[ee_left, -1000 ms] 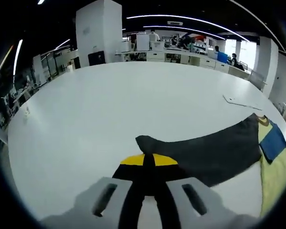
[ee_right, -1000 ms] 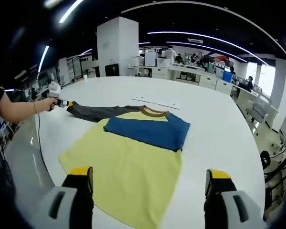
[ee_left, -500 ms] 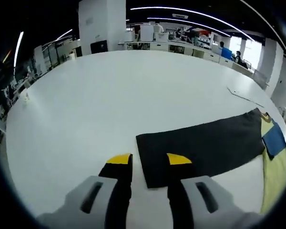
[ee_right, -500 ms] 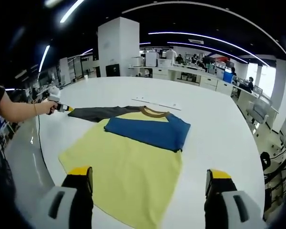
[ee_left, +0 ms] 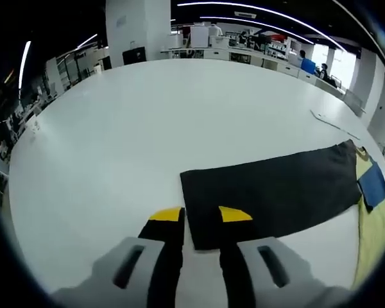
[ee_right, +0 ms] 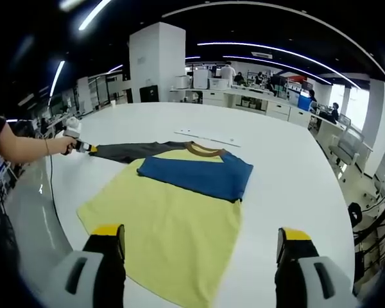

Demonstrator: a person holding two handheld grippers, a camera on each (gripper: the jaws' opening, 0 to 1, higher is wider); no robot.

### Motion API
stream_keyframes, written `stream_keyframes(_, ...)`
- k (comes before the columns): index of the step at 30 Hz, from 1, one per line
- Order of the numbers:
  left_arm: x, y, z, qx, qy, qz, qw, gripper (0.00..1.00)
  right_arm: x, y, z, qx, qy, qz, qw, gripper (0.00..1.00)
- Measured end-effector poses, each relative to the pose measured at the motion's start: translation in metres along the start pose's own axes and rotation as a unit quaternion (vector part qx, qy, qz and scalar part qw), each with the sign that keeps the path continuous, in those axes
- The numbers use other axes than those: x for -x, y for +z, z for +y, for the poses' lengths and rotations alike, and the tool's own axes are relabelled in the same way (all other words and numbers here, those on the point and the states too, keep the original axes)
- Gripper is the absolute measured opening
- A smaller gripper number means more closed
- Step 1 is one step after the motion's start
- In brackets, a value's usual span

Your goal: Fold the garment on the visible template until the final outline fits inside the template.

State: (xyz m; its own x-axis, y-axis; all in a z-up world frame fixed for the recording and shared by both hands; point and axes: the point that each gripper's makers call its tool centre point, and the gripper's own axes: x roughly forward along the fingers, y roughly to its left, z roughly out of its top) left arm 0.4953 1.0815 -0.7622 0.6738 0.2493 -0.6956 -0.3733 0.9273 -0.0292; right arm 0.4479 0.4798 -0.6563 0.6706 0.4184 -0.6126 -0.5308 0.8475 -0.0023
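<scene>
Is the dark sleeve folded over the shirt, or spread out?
Spread out: the dark sleeve lies flat on the table, stretched away from the yellow shirt.

garment: yellow-bodied shirt with a brown collar, lying flat on the white counter, centre of the right gripper view
blue sleeve: folded across the upper chest, just below the collar
dark sleeve: stretched out straight and flat, a dark grey band in the lower right of the left gripper view; in the right gripper view it runs left from the collar
sleeve cuff end: square edge lying on the counter, lower centre of the left gripper view
template: cannot tell where it is
</scene>
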Motion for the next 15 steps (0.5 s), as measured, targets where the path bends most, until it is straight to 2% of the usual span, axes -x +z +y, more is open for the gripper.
stream_keyframes(1,0.0,0.0,0.001,0.008,0.004,-0.001,1.0,0.1,0.0,0.0,-0.001,0.0,-0.001,-0.001,1.0,0.99)
stream_keyframes(2,-0.001,0.0,0.004,0.033,0.012,-0.003,0.9994,0.09,0.0,0.0,-0.002,-0.001,-0.002,-0.002,1.0,0.99)
stream_keyframes(7,-0.001,0.0,0.002,0.044,-0.001,-0.008,0.999,0.03,0.002,-0.002,-0.002,-0.004,-0.003,-0.003,1.0,0.99)
stream_keyframes(8,-0.001,-0.001,-0.002,0.057,-0.008,-0.008,0.9983,0.02,0.002,-0.003,-0.002,-0.003,-0.002,-0.002,1.0,0.99)
stream_keyframes(12,0.003,0.001,-0.002,0.057,0.005,-0.015,0.9983,0.0,0.002,-0.002,-0.001,0.0,-0.001,-0.002,1.0,0.99)
stream_keyframes(15,0.006,0.009,-0.008,0.049,0.0,-0.027,0.9984,0.0,0.003,-0.001,0.0,0.004,0.002,-0.003,1.0,0.99)
